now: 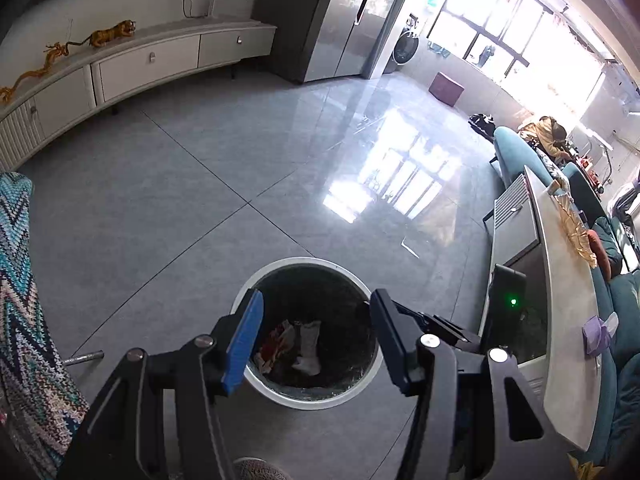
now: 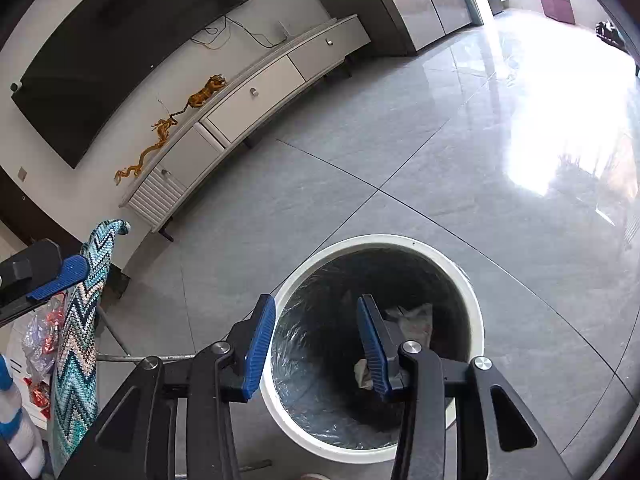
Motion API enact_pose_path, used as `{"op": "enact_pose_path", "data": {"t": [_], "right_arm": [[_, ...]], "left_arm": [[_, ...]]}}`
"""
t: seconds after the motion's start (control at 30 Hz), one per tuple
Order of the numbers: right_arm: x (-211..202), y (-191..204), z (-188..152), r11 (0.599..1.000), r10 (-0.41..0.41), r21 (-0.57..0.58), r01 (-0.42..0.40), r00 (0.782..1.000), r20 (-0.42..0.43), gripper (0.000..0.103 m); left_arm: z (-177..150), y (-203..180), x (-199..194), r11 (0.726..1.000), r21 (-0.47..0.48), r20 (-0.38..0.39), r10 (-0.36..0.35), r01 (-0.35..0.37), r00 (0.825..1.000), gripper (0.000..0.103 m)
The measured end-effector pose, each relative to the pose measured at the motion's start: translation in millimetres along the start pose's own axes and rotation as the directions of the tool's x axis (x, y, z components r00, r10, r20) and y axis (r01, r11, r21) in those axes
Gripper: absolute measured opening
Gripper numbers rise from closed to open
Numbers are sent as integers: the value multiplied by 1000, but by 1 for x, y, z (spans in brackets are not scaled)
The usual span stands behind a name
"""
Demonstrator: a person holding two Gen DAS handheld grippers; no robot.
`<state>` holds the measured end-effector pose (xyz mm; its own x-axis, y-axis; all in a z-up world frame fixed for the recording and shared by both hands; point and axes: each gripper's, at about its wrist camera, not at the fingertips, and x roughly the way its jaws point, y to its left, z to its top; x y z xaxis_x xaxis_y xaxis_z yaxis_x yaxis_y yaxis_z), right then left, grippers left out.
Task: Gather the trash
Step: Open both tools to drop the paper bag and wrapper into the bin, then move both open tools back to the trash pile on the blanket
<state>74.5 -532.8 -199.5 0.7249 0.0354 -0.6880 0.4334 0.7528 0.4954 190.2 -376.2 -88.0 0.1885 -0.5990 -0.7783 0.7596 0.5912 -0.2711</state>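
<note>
A round white trash bin (image 1: pixel 256 390) with a dark liner stands on the grey tiled floor. Crumpled wrappers and white paper (image 1: pixel 296 346) lie at its bottom. My left gripper (image 1: pixel 316 340) is open and empty, held above the bin's mouth. In the right wrist view the same bin (image 2: pixel 380 242) is close below, with crumpled paper (image 2: pixel 416 316) inside. My right gripper (image 2: pixel 316 344) is open and empty over the bin opening. A blue fingertip of the left gripper (image 2: pixel 60 276) shows at the left edge.
A white TV cabinet (image 1: pixel 148 64) with gold figurines (image 1: pixel 112 34) lines the far wall. A zigzag knit cloth (image 1: pixel 20 300) hangs at the left. A grey table (image 1: pixel 560 320) and teal sofa (image 1: pixel 516 152) stand to the right. A purple stool (image 1: pixel 446 88) is far back.
</note>
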Motion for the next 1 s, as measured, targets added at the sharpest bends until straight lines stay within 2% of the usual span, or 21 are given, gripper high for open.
{"op": "enact_pose_path", "data": {"t": [0.1, 0.2, 0.33, 0.47, 0.57, 0.73, 1.0], "right_arm": [[-14, 7, 0, 1000, -13, -11, 13, 1000, 20, 48], [-38, 24, 4, 999, -8, -35, 10, 998, 57, 48], [-83, 57, 10, 995, 7, -95, 5, 992, 126, 49], [-135, 101, 18, 987, 44, -158, -10, 976, 211, 52], [-173, 139, 19, 976, 76, -218, -17, 961, 267, 55], [-229, 205, 11, 946, 155, -320, -45, 933, 326, 59], [-286, 293, -13, 880, 280, -465, -101, 899, 336, 63]], "left_arm": [[-1, -6, -31, 1000, 8, 54, 15, -15, 998, 54], [-2, -9, -69, 999, 10, 126, 31, -33, 992, 64], [-6, -11, -124, 997, 11, 228, 74, -79, 971, 73], [-16, -7, -186, 994, -6, 326, 106, -110, 940, 75], [-29, -4, -233, 989, -15, 393, 144, -150, 908, 75], [-60, 13, -310, 971, -58, 485, 231, -232, 843, 75], [-119, 52, -413, 923, -155, 560, 376, -352, 738, 75]]}}
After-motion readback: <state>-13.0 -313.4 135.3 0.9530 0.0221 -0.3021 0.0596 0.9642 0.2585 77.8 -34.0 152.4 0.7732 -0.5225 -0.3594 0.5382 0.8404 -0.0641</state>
